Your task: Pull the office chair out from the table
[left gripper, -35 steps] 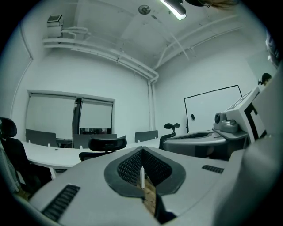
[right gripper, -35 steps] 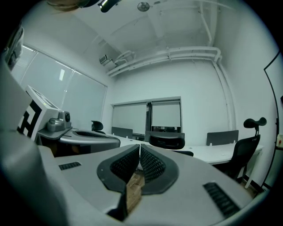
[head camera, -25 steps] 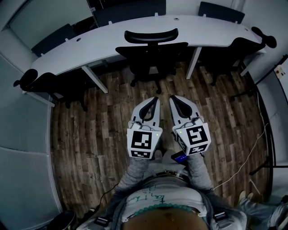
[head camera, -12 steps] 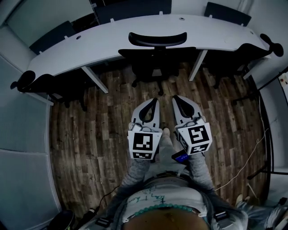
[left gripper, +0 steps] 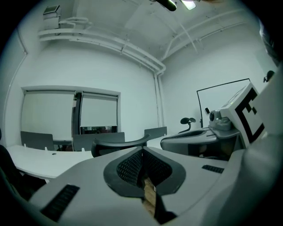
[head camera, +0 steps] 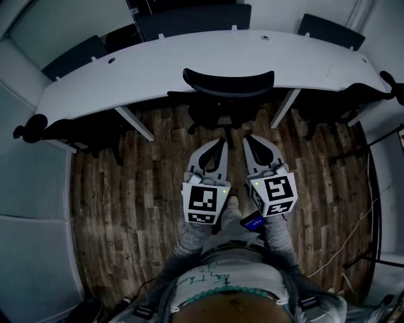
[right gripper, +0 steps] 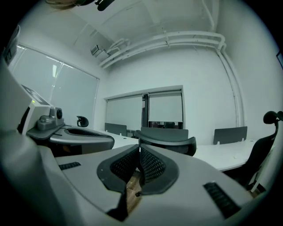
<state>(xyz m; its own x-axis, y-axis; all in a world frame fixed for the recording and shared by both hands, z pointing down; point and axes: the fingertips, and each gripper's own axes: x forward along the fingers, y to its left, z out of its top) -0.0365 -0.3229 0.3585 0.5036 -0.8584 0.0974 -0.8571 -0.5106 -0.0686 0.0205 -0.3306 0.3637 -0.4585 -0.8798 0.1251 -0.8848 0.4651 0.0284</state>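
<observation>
Two pairs of jaws pressed together and empty: grey plastic left gripper (head camera: 218, 144) and right gripper (head camera: 250, 140) point at the black curved-back office chair (head camera: 228, 82), tucked under the long white desk's (head camera: 145, 63) near edge, apparently lining up to grab it.

I log from my remote station: dark wood-plank floor (head camera: 158, 183); pale walls (left gripper: 132, 66); curved white bench (head camera: 126, 69) with dark screen panels (head camera: 189, 19) behind it; ceiling pipes (right gripper: 177, 39); two-pane window (right gripper: 166, 108); black-framed board (left gripper: 221, 95) on the side wall.
</observation>
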